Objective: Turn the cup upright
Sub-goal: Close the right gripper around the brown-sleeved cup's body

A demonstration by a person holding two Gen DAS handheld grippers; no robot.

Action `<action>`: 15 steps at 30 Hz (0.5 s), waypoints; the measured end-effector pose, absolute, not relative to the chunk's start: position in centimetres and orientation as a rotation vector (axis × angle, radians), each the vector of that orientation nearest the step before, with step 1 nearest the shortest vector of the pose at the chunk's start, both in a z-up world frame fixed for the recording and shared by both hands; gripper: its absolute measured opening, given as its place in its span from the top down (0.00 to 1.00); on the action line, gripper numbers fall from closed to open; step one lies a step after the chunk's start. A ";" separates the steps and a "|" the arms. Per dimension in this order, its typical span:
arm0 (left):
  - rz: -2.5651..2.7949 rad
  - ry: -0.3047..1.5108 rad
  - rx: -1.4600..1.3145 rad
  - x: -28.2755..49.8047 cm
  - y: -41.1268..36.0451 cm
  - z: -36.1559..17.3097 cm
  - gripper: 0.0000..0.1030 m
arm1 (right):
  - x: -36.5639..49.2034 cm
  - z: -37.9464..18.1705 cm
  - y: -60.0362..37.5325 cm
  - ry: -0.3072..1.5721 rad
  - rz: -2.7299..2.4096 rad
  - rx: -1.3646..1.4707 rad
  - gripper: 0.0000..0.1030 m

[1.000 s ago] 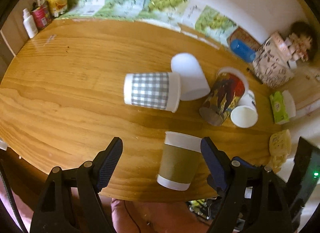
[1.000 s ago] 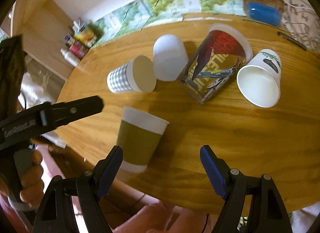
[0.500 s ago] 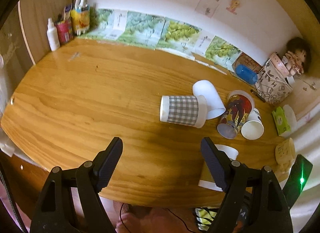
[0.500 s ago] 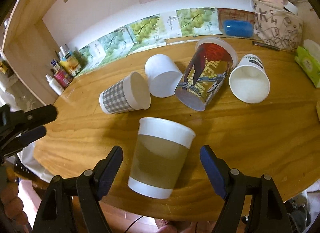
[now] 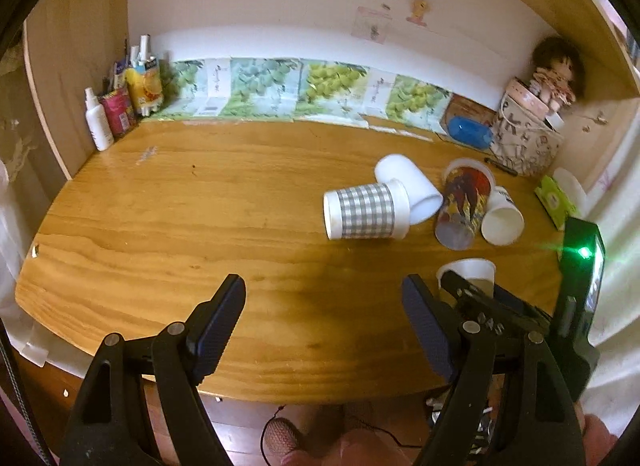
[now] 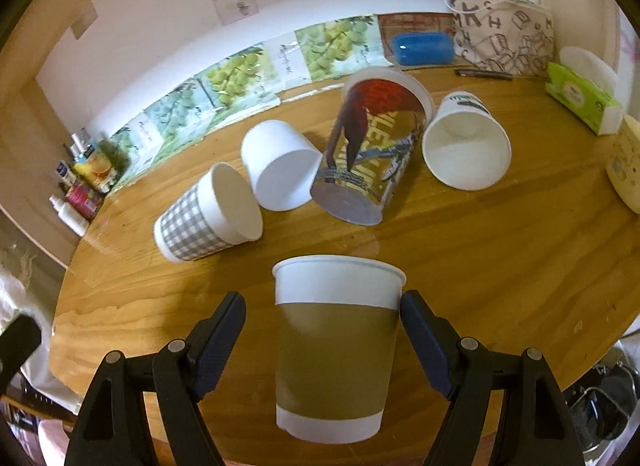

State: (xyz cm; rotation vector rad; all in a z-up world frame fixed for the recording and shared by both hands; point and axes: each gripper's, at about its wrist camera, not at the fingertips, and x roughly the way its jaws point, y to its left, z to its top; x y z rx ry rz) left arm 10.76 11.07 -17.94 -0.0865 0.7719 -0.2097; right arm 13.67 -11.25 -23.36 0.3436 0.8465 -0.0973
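A white paper cup with a brown sleeve stands upright near the table's front edge, mouth up, between the fingers of my right gripper. The jaws are wide; the right finger is close to the cup, the left finger stands clear. In the left wrist view only the cup's rim shows behind my right gripper's frame. My left gripper is open and empty over the front of the table, to the left of the cup.
Several cups lie on their sides mid-table: a grey checked cup, a plain white cup, a tall printed cup, a white cup with a green logo. Bottles stand far left; a patterned bag and tissue box far right.
My right gripper has moved forward so that the brown-sleeved cup stands between its fingers. My left gripper has drawn back and left, away from the cup.
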 end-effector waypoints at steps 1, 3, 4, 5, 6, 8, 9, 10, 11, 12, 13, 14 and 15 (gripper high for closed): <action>-0.221 0.781 -0.081 10.8 11.1 -18.1 0.19 | 13.7 -23.5 -11.3 0.851 -0.105 0.347 0.22; -0.233 0.785 -0.065 10.6 11.1 -18.3 0.19 | 13.9 -23.8 -11.3 0.861 -0.121 0.353 0.22; -0.237 0.788 -0.054 10.6 11.0 -18.4 0.19 | 14.0 -23.9 -11.3 0.866 -0.128 0.354 0.22; -0.246 0.792 -0.042 10.6 11.0 -18.5 0.19 | 14.1 -24.0 -11.3 0.869 -0.136 0.353 0.22; -0.253 0.797 -0.028 10.5 10.9 -18.6 0.19 | 14.1 -24.1 -11.3 0.870 -0.143 0.352 0.22; -0.263 0.802 -0.006 10.4 10.8 -18.8 0.19 | 14.3 -24.2 -11.4 0.873 -0.152 0.356 0.22; -0.271 0.804 -0.001 10.4 10.7 -18.8 0.19 | 14.4 -24.3 -11.4 0.877 -0.154 0.360 0.22; -0.279 0.808 0.000 10.3 10.7 -18.9 0.19 | 14.5 -24.4 -11.5 0.881 -0.156 0.365 0.22; -0.288 0.813 0.004 10.3 10.6 -18.9 0.19 | 14.6 -24.5 -11.5 0.887 -0.158 0.368 0.22; -0.293 0.816 0.008 10.3 10.6 -19.0 0.19 | 14.6 -24.5 -11.5 0.891 -0.162 0.370 0.22; -0.300 0.821 0.015 10.3 10.5 -19.1 0.19 | 14.7 -24.6 -11.5 0.897 -0.168 0.370 0.22; -0.306 0.827 0.024 10.3 10.4 -19.2 0.19 | 14.8 -24.7 -11.5 0.903 -0.170 0.369 0.22; -0.312 0.833 0.032 10.3 10.4 -19.3 0.19 | 14.8 -24.9 -11.4 0.912 -0.171 0.366 0.22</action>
